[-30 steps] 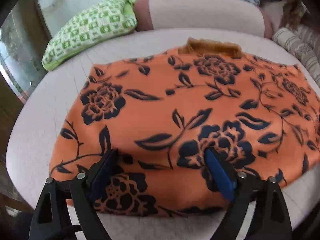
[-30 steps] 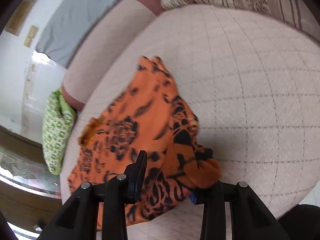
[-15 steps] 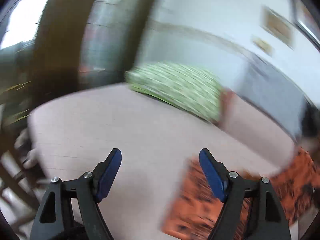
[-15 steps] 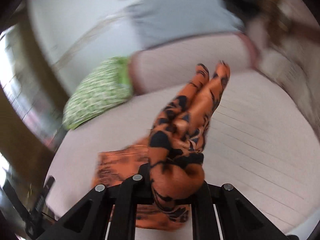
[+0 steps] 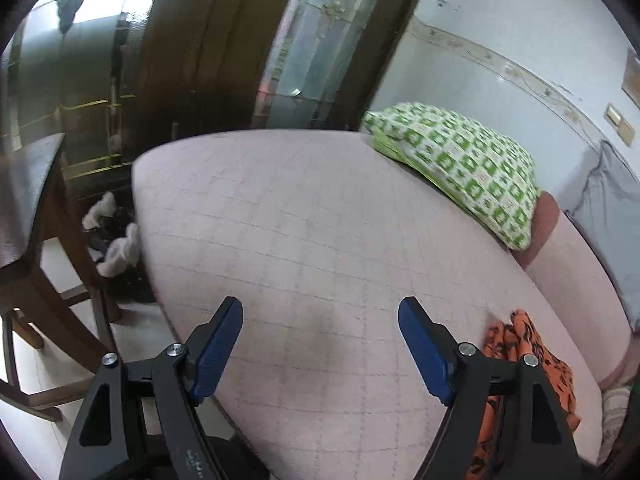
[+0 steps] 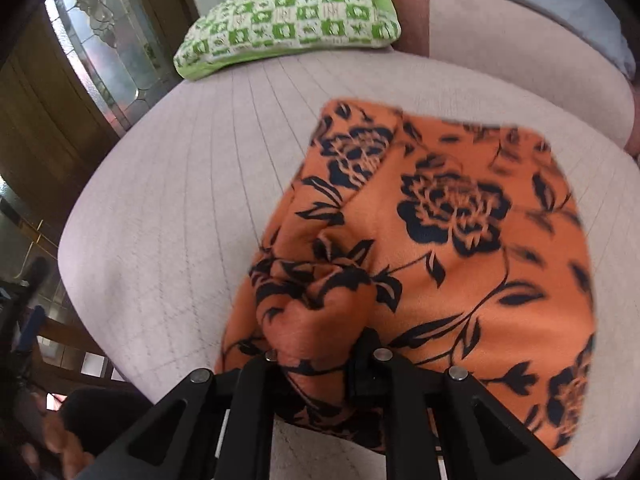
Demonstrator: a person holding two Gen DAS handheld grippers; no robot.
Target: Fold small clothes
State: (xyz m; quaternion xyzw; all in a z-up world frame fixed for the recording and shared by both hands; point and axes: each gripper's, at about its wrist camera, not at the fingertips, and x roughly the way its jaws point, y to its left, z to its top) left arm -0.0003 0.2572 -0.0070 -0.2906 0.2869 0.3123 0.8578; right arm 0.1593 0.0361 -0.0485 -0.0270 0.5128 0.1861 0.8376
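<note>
An orange garment with black flowers (image 6: 452, 232) lies folded over on the pale pink cushion (image 6: 168, 216). My right gripper (image 6: 320, 344) is shut on a bunched fold of it at its near left edge. In the left wrist view only a crumpled corner of the garment (image 5: 524, 344) shows at the lower right, behind the right finger. My left gripper (image 5: 320, 344) is open and empty over bare cushion (image 5: 304, 224), to the left of the garment.
A green and white checked pillow (image 5: 468, 168) lies at the cushion's back, also in the right wrist view (image 6: 288, 20). A wooden chair (image 5: 36, 240) stands left of the cushion, with white cloths (image 5: 116, 248) on the floor. A grey cloth (image 5: 612, 208) hangs behind.
My right gripper has closed on the garment's right side and carried it over to the left, folding it. My left gripper has let go and swung left, off the garment.
</note>
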